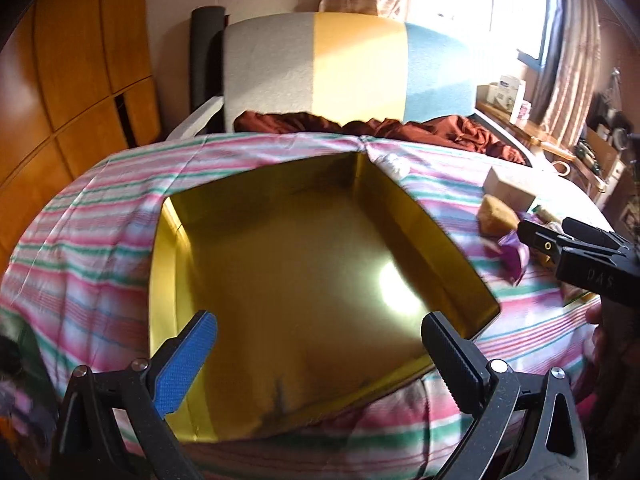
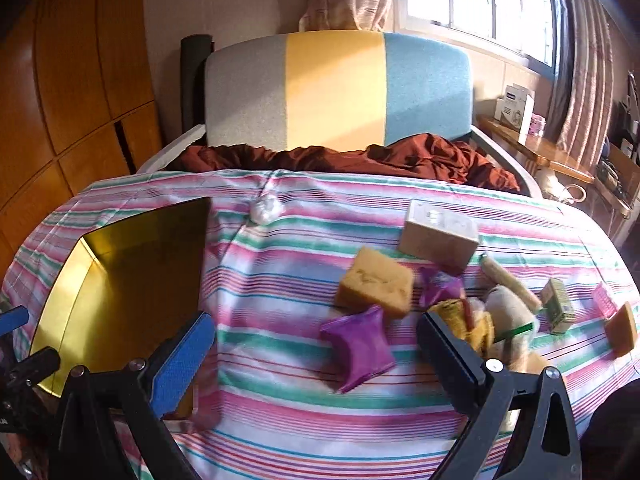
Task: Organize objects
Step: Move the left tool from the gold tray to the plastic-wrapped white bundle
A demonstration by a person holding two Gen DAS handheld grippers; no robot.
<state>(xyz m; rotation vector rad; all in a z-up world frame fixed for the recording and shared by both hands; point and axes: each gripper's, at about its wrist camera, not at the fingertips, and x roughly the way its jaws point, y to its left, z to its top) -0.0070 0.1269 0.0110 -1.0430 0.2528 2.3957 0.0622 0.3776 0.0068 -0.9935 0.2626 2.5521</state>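
Note:
An empty gold box [image 1: 304, 264] lies on the striped bedspread, right under my left gripper [image 1: 320, 364], which is open with nothing between its fingers. The right wrist view shows the same gold box [image 2: 120, 280] at the left. My right gripper [image 2: 316, 360] hangs open above a purple pouch [image 2: 360, 346]. Around it lie a yellow sponge [image 2: 376, 286], a beige carton [image 2: 438, 236], a plush toy [image 2: 508, 316], a small green carton [image 2: 560, 310] and an orange block [image 2: 622, 330]. From the left wrist view the right gripper [image 1: 548, 236] appears at the right edge, over the pouch [image 1: 510, 254].
A striped bedspread [image 2: 320, 420] covers the bed. A brown blanket [image 2: 360, 160] is bunched against the three-coloured headboard [image 2: 336, 88]. A clear crumpled wrapper [image 2: 264, 208] lies near the box. A wooden wardrobe [image 2: 60, 100] stands left; a cluttered bedside shelf [image 2: 536, 148] is right.

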